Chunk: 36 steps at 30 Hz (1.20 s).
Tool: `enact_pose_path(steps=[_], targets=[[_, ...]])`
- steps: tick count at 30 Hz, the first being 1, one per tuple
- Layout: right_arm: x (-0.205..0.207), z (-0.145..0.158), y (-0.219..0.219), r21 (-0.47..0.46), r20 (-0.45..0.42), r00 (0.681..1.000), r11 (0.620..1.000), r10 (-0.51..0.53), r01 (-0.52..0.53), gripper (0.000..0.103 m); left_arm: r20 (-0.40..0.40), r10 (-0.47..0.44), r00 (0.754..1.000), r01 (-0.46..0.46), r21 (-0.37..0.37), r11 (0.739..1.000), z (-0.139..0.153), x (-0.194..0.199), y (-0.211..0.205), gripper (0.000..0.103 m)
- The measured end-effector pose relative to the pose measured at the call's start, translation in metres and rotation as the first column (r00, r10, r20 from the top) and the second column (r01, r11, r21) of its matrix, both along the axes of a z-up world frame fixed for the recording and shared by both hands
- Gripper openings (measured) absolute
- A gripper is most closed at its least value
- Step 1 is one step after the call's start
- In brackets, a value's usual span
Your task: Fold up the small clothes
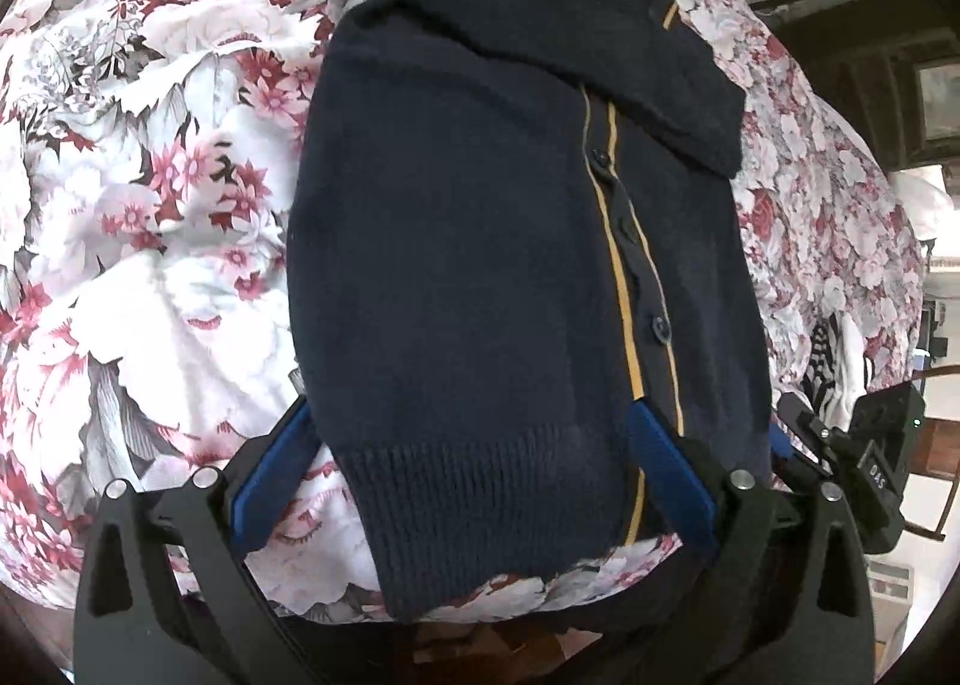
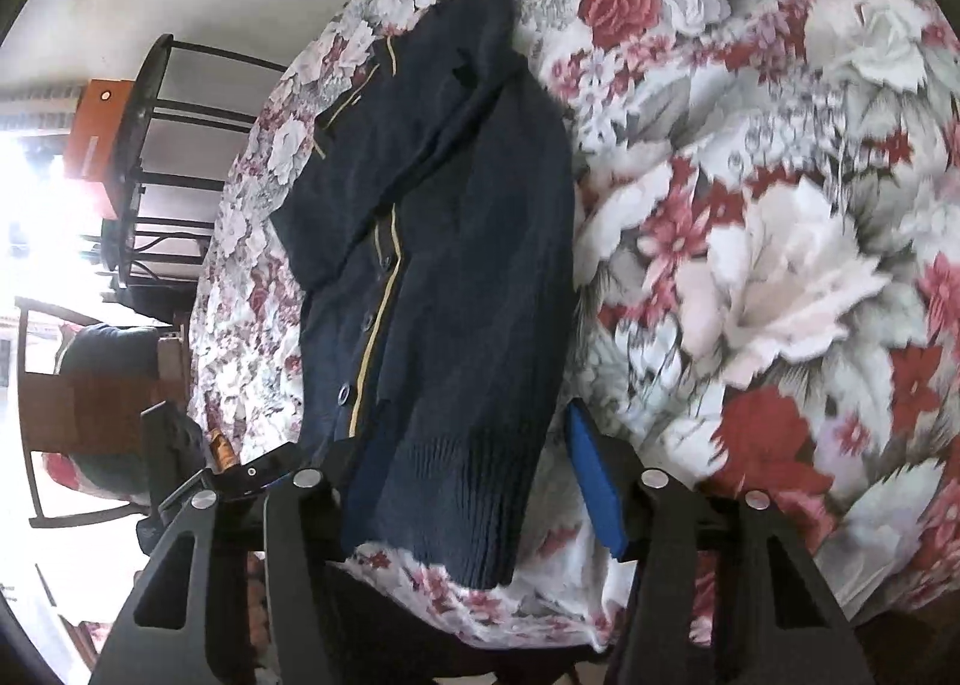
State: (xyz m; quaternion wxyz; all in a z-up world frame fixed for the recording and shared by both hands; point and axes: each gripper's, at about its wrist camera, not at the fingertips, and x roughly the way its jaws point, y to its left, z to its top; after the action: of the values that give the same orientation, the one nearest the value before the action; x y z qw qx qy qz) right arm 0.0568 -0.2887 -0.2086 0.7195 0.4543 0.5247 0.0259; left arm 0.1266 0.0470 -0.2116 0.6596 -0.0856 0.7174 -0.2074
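Left gripper (image 1: 474, 481) spread wide, blue pads (image 1: 672, 481) either side of the ribbed hem. Right gripper (image 2: 480, 481) likewise wide, at the same hem. Beneath both, a floral bedsheet (image 1: 150, 205), rumpled. Navy cardigan (image 1: 468, 265) flat on it, hem nearest, sleeves folded in, yellow-striped button placket (image 1: 624, 277) running away toward the collar. Beyond, a dark metal rack (image 2: 156, 163), an orange box (image 2: 90, 139), bright daylight.

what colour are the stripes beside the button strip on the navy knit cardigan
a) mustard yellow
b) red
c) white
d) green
a: two thin mustard-yellow stripes run along the row of dark buttons down the front of the navy knit cardigan, which lies on the floral bedsheet.
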Motion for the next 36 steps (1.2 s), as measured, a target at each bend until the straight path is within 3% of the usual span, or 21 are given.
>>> enact_pose_path(steps=[8,12,16,20,22,24,28,36], targets=[[-0.009,-0.001,0.002,0.045,0.031,0.999,0.999,-0.008,0.006,0.048,0.012,0.039,0.999,-0.036,-0.176,0.984,0.015,-0.014,0.018,0.097],[-0.007,-0.001,0.003,0.049,0.036,0.999,0.999,-0.004,0.002,0.045,0.013,0.038,0.999,-0.033,-0.258,0.966,0.018,-0.015,0.02,0.078],[-0.005,-0.005,0.003,0.038,0.008,1.0,0.999,0.0,-0.001,0.041,-0.062,0.053,0.997,-0.063,-0.192,0.979,-0.003,-0.009,0.016,0.069],[-0.006,-0.004,0.006,0.018,0.0,1.0,1.0,0.006,-0.006,0.035,-0.041,0.05,0.998,-0.056,-0.159,0.986,-0.001,-0.011,0.014,0.061],[-0.006,-0.003,0.007,0.007,-0.001,1.0,1.0,0.008,-0.008,0.026,-0.028,0.05,0.998,-0.053,-0.14,0.989,0.0,-0.011,0.014,0.044],[-0.006,0.0,0.011,-0.002,0.016,1.0,1.0,0.02,-0.02,0.011,-0.02,0.054,0.998,-0.056,-0.126,0.991,0.0,-0.011,0.013,0.031],[-0.008,0.008,0.011,-0.016,0.048,0.999,1.0,0.01,-0.01,0.01,0.002,0.067,0.998,-0.066,-0.14,0.988,0.003,-0.009,0.015,0.016],[-0.004,0.025,-0.005,0.135,0.134,0.983,0.985,-0.127,0.108,0.01,0.106,0.077,0.991,-0.061,-0.143,0.988,0.027,0.001,0.005,0.009]])
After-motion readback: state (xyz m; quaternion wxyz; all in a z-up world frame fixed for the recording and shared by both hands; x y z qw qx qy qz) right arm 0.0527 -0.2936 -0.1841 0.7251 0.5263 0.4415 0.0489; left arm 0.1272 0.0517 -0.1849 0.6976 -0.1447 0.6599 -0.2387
